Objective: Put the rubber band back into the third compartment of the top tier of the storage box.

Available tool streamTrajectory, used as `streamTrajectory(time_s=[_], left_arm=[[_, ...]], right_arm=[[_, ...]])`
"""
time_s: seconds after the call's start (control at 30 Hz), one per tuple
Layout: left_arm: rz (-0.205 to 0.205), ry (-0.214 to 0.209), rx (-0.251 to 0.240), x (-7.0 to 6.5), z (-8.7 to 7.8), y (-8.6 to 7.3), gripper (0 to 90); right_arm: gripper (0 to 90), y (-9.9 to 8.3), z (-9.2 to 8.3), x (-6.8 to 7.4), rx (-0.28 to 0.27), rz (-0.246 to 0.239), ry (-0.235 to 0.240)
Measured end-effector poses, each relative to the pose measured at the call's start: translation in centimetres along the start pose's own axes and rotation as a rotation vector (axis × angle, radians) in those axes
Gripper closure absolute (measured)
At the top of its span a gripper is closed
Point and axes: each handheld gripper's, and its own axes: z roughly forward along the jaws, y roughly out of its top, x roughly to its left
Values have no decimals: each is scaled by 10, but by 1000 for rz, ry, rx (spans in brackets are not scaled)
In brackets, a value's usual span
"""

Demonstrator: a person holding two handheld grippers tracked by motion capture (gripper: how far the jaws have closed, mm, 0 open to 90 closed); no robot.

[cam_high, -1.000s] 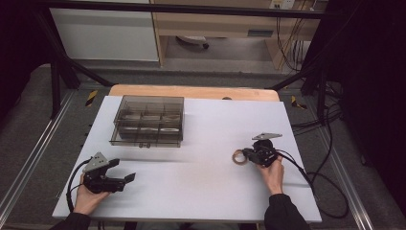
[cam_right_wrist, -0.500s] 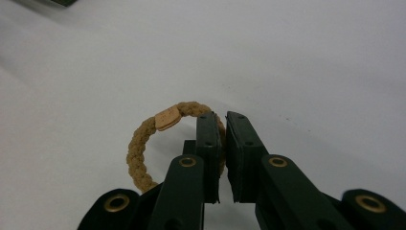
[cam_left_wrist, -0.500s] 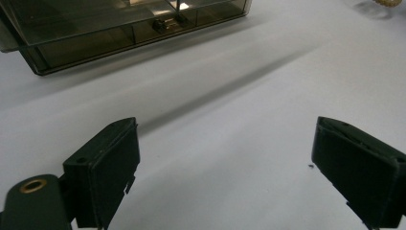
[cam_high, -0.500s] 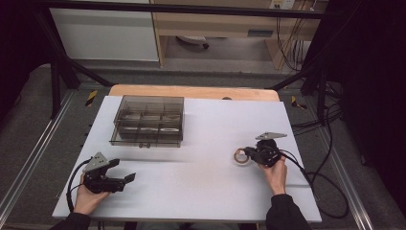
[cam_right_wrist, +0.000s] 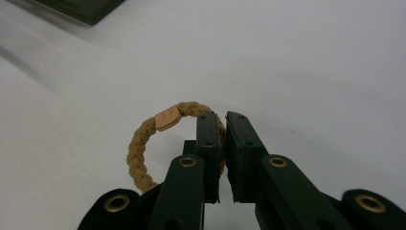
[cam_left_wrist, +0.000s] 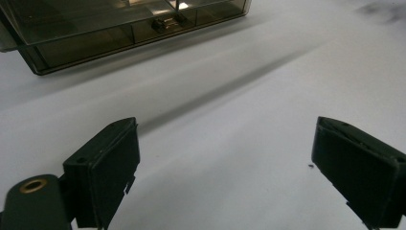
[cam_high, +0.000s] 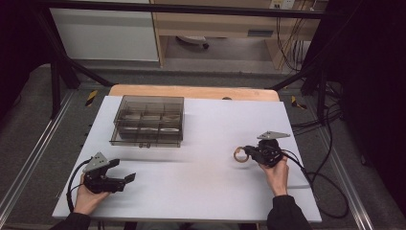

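Hair tie (cam_right_wrist: pixel 143 148) — a braided tan ring with a small tan tag on its far arc — is pinched at one side of its loop by the right gripper (cam_right_wrist: pixel 221 120), whose jaws are clamped nearly together with the cord caught between the pads. In the high view the ring (cam_high: pixel 241 154) is seen at the right part of the white table (cam_high: pixel 206 191), projecting from the tip of the right gripper (cam_high: pixel 248 152) towards the table's middle. Whether the ring rests on the surface or is lifted just clear of it cannot be told.

From the ring, the smoked plastic box (cam_high: pixel 149 120) with its inner compartments lies well apart — up the table and to the left, towards the far edge. Its lid appears to be shut, though this cannot be told for certain. The left gripper (cam_high: pixel 125 178) is held near the table's near left corner, jaws spread wide with nothing between them, and is judged nearer to the box than the right; in the left gripper view the box's front wall and latch (cam_left_wrist: pixel 165 24) are seen ahead of it
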Motion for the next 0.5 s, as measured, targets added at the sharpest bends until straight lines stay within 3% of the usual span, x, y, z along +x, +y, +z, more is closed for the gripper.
streamTrajectory(time_s=[0.5], left_arm=[[0,-2,0,0,0,0,91]], right_arm=[[845,15,-12,24,-29,-60,43]])
